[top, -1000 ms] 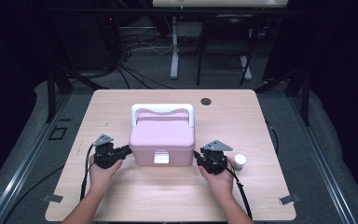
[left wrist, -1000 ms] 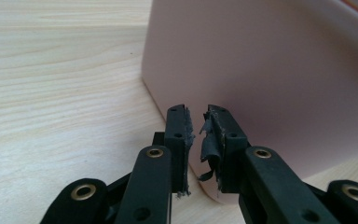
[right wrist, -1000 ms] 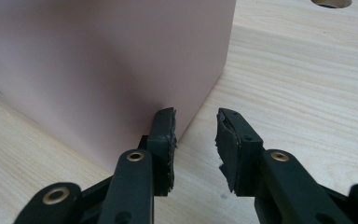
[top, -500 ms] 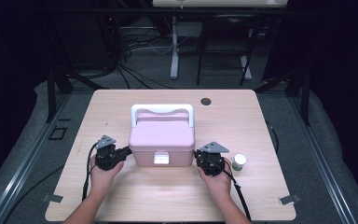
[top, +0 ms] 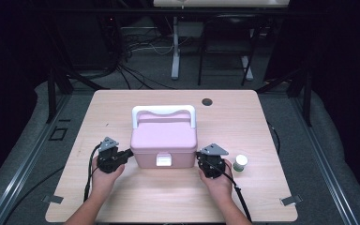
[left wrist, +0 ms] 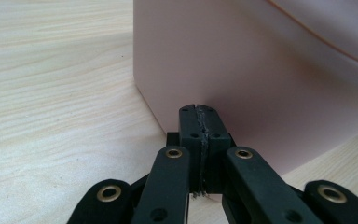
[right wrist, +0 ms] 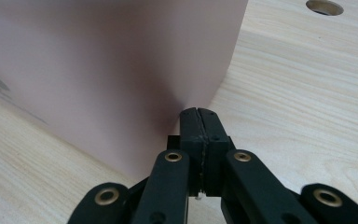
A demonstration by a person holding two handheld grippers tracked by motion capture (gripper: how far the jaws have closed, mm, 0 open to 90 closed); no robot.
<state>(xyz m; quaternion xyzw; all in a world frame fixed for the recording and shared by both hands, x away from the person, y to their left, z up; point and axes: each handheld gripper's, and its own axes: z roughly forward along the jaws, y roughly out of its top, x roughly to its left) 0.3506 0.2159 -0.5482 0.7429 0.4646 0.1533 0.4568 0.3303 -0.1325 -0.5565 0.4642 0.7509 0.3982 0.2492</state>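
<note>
On the table: a pink box [top: 164,139] is set near the middle of the wooden table [top: 122,108], a little toward the person's edge.
Box lid: the lid is seen down, with a white handle [top: 163,112] standing along the far edge of the box and a white latch [top: 163,160] on the side of the box facing the person.
Left gripper: the left gripper [top: 129,153] is held at the left end of the box, low down, with its tips pointed at the box wall; whether the wall is touched cannot be told.
Left gripper jaws: the jaws have just been closing and are seen pressed flat together in the left gripper view [left wrist: 199,122], with nothing between them.
Right gripper: the right gripper [top: 198,155] is held at the right end of the box, low down, with its tips pointed at the box wall, very close to it.
Right gripper jaws: the jaws have just been closing and are seen pressed flat together in the right gripper view [right wrist: 199,123], with nothing between them.
Hands: each gripper is gripped from behind by a hand, on the person's side of the box.
Small jar: a small white-capped jar [top: 240,162] is stood just to the right of the box, beyond the right gripper.
Hole: a round hole [top: 207,101] is cut in the table beyond the far right corner of the box.
</note>
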